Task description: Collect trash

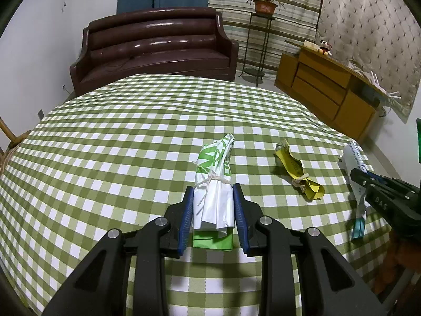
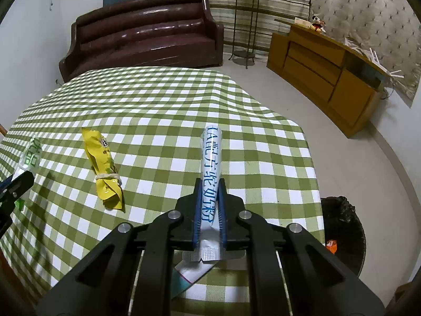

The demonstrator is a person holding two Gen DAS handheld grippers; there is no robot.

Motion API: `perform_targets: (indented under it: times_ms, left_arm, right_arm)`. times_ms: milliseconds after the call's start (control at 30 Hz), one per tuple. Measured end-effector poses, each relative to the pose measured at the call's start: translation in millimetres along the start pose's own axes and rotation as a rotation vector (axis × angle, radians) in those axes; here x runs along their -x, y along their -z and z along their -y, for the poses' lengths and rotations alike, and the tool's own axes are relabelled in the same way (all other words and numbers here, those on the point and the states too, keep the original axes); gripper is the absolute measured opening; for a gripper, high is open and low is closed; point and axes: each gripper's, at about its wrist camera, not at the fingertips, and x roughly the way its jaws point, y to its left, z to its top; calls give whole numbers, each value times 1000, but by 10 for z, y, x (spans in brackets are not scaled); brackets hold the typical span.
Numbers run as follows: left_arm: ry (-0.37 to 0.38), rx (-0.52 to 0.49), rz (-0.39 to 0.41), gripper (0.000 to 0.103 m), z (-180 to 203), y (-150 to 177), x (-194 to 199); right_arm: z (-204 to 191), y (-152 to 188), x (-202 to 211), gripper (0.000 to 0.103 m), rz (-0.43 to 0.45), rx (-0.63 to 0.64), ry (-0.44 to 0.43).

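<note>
The right claw [image 2: 209,202] is closed tight on a blue-and-white sachet [image 2: 210,158], whose long axis runs straight ahead along the fingers, its tail poking out behind them; the black bin [image 2: 347,226] sits on the floor low to this claw's right, past the edge of the counter [image 2: 158,105], so the right side is plainly nearer the drop. The left claw [image 1: 213,210] is clamped on a green-and-white wrapper [image 1: 215,173] tied with string, likewise pointing forward; whether it is lifted clear of the cloth I cannot quite tell. A yellow wrapper [image 2: 104,168] lies loose between the two claws, slanted, probably next.
</note>
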Motion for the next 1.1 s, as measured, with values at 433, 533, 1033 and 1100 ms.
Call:
perform_targets:
  times_ms: [433, 533, 1033, 1100]
  left_arm:
    - [30, -13, 18, 30, 110, 19, 111]
    - [47, -26, 22, 30, 231, 39, 163]
    - [159, -118, 34, 30, 968, 179, 372]
    - [175, -131, 34, 30, 1069, 198, 391]
  right_arm:
    - [235, 58, 372, 10, 58, -56, -4]
    - [326, 128, 505, 10, 73, -68, 7]
    - [1019, 540, 1044, 10, 114, -163, 106]
    - [1109, 600, 1077, 10, 111, -176, 118]
